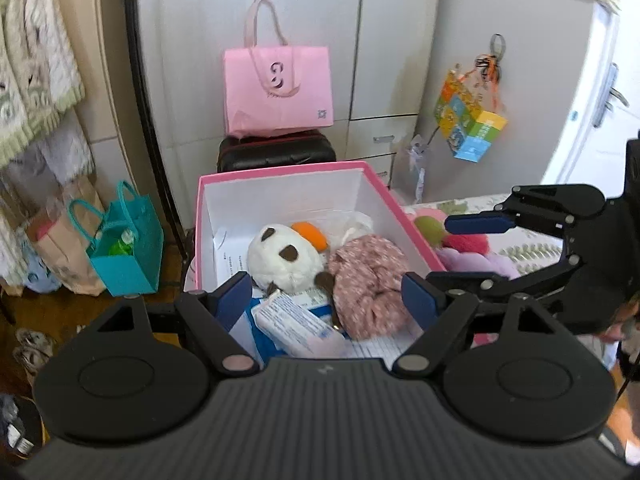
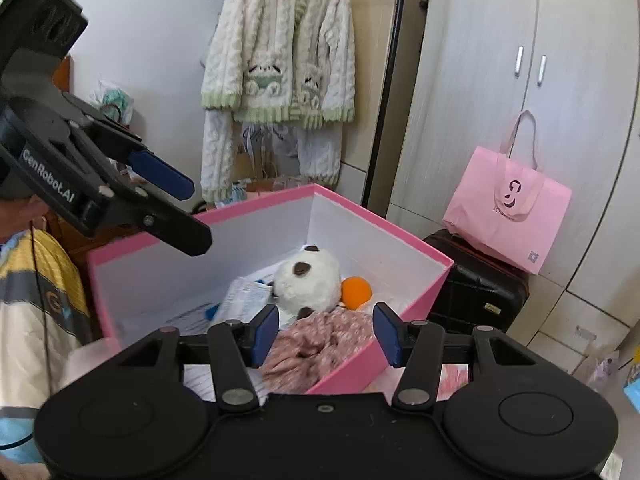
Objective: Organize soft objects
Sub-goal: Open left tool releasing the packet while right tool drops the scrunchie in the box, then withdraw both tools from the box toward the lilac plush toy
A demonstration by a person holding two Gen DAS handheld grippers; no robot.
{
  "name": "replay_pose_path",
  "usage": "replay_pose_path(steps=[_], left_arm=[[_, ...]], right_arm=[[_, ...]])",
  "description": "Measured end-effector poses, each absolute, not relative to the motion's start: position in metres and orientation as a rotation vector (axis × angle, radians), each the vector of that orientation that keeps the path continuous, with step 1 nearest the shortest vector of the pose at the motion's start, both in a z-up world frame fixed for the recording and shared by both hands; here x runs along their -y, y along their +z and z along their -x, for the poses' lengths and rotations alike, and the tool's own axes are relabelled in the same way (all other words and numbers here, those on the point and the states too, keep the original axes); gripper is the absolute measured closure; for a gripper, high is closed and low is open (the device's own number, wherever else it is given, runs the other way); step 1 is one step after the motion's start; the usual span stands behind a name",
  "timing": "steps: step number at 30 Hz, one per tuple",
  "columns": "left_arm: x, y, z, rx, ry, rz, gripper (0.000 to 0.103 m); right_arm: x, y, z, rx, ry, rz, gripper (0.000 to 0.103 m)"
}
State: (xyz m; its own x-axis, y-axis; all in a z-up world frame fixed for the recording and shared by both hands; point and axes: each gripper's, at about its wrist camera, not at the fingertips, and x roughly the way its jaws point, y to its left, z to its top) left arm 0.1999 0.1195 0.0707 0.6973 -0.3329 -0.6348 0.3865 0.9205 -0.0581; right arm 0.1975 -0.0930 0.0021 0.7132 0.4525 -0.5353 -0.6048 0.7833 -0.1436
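Note:
A pink box [image 1: 280, 170] with white walls holds a white panda plush [image 1: 284, 256], an orange soft ball [image 1: 310, 232], a crumpled pink floral cloth [image 1: 368, 284] and a tissue packet [image 1: 296, 320] on papers. My left gripper [image 1: 328, 296] hangs open above the box's near end, with nothing between its pads. My right gripper [image 2: 326, 334] is open over the floral cloth [image 2: 320, 344], its pads clear of the fabric. The panda [image 2: 310, 278] and ball [image 2: 356, 292] lie just beyond. Each gripper shows in the other's view: the right gripper [image 1: 460, 250] and the left gripper [image 2: 198, 216].
Green [image 1: 428, 228], magenta [image 1: 468, 242] and lilac [image 1: 472, 260] soft toys lie on the bed right of the box. Behind it stands a black suitcase [image 1: 276, 150] bearing a pink tote [image 1: 278, 88]. A teal bag [image 1: 124, 248] sits on the floor; a knitted cardigan [image 2: 280, 52] hangs on the wall.

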Motion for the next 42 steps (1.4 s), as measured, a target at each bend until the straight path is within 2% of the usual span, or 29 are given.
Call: replay_pose_path(steps=[7,18,21,23,25,28,42], left_arm=[[-0.111,0.081,-0.151,-0.717,-0.482,-0.105,0.021],[-0.093,0.097,-0.069,-0.698,-0.545,-0.213,0.021],[-0.084,0.097,-0.054,-0.701,-0.564,-0.250,0.017],[-0.077,0.095,-0.046,-0.684,-0.569,-0.285,0.015],[-0.069,0.094,-0.042,-0.681,-0.567,-0.310,0.015],[-0.056,0.092,-0.040,-0.691,-0.588,-0.330,0.013],[0.022,0.059,-0.068,-0.693,-0.680,-0.324,0.008]], right_arm=[[0.117,0.027,-0.145,-0.528,0.617,0.210,0.043],[0.147,0.043,-0.073,-0.589,0.605,0.192,0.038],[0.154,0.040,-0.057,-0.599,0.583,0.199,0.034],[0.157,0.036,-0.048,-0.600,0.546,0.235,0.028],[0.161,0.031,-0.043,-0.605,0.528,0.257,0.027],[0.175,0.024,-0.036,-0.614,0.516,0.249,0.017],[0.233,-0.011,-0.031,-0.606,0.465,0.216,0.014]])
